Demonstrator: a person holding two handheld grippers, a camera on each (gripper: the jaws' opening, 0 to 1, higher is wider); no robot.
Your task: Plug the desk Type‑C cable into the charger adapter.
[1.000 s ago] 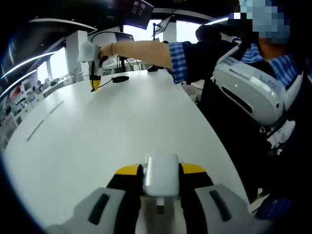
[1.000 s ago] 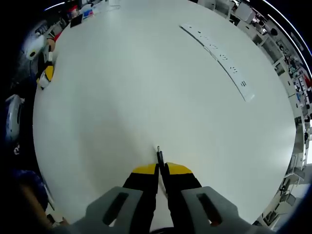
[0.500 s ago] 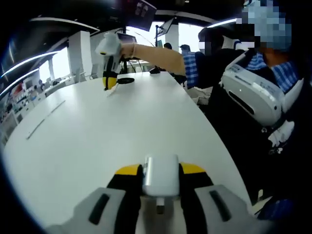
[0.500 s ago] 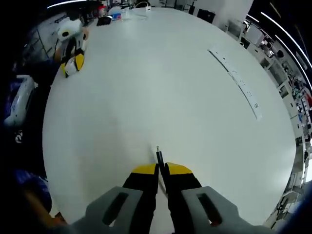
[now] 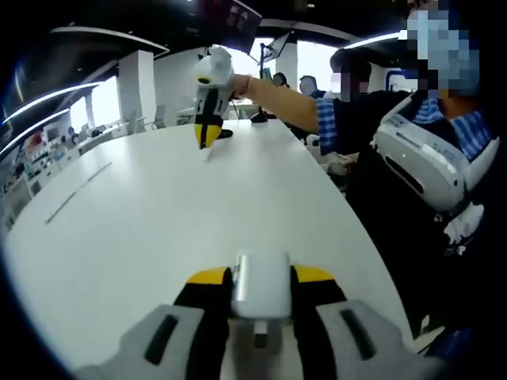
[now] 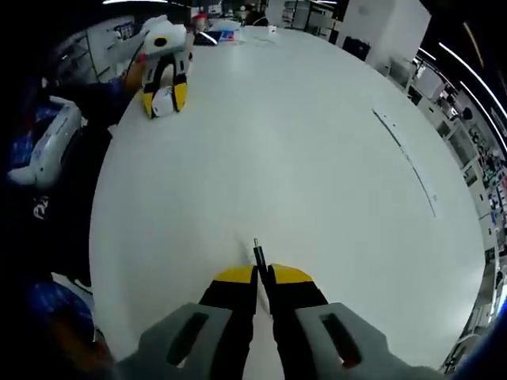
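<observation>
Your left tool clamps the white charger adapter between its 2 jaws, steadying it as the socket. Your right tool, closed on the Type‑C cable, keeps the plug tip protruding ahead, well apart from the adapter above the tabletop.

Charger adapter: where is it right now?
The white charger adapter sits clamped in the left gripper at the bottom centre of the left gripper view, above the white table; in the right gripper view it appears upper left.
</observation>
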